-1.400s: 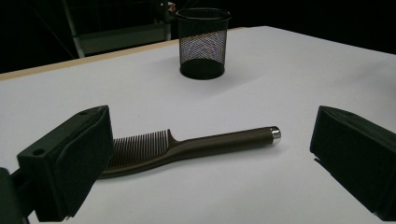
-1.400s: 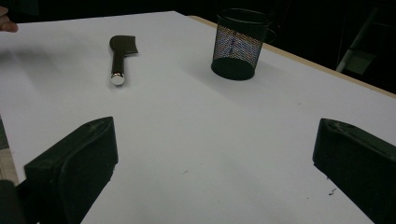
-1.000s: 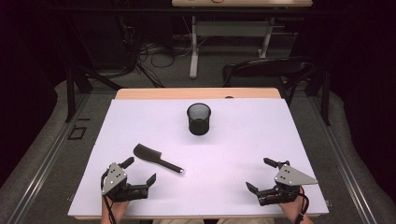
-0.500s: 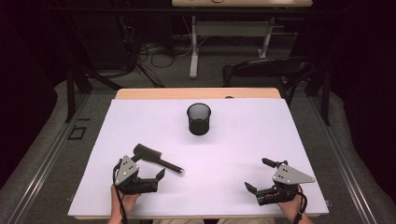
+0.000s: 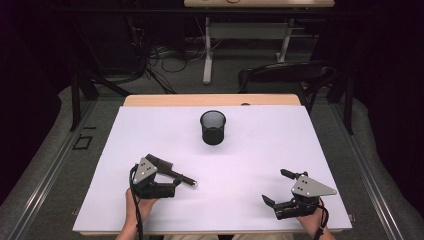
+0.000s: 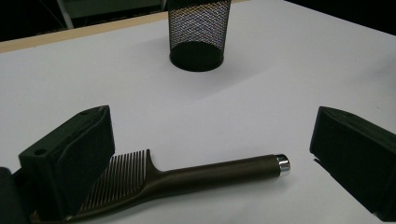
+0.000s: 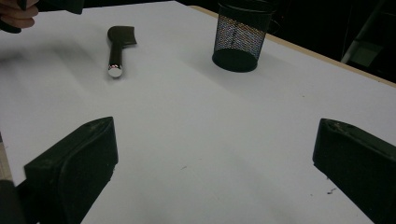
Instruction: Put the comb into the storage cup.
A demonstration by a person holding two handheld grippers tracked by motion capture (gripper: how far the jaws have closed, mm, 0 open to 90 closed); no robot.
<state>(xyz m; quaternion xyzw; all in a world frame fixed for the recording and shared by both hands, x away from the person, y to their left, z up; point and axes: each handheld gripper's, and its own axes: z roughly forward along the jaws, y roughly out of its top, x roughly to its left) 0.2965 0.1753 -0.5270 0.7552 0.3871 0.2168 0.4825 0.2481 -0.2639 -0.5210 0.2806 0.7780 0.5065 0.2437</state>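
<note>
A dark brown comb [image 5: 172, 173] with a silver-capped handle lies flat on the white table cover [image 5: 260, 150], left of centre. My left gripper [image 5: 173, 181] is open and sits low over it. In the left gripper view the comb [image 6: 187, 175] lies between the spread jaws, its toothed head partly behind the left jaw and its handle pointing toward the right jaw; I cannot tell whether either jaw touches it. A black mesh cup [image 5: 213, 127] stands upright beyond it. My right gripper [image 5: 276, 186] is open near the front right, with nothing between its jaws.
The right gripper view takes in the comb [image 7: 119, 46] and the mesh cup [image 7: 240, 39] farther off, with bare white cover between. A wooden table edge [image 5: 210, 100] runs along the back, and a dark chair [image 5: 285, 75] stands behind it.
My left gripper has moved forward and to the right, up to the comb, so its jaws now straddle it. The right gripper has barely shifted.
</note>
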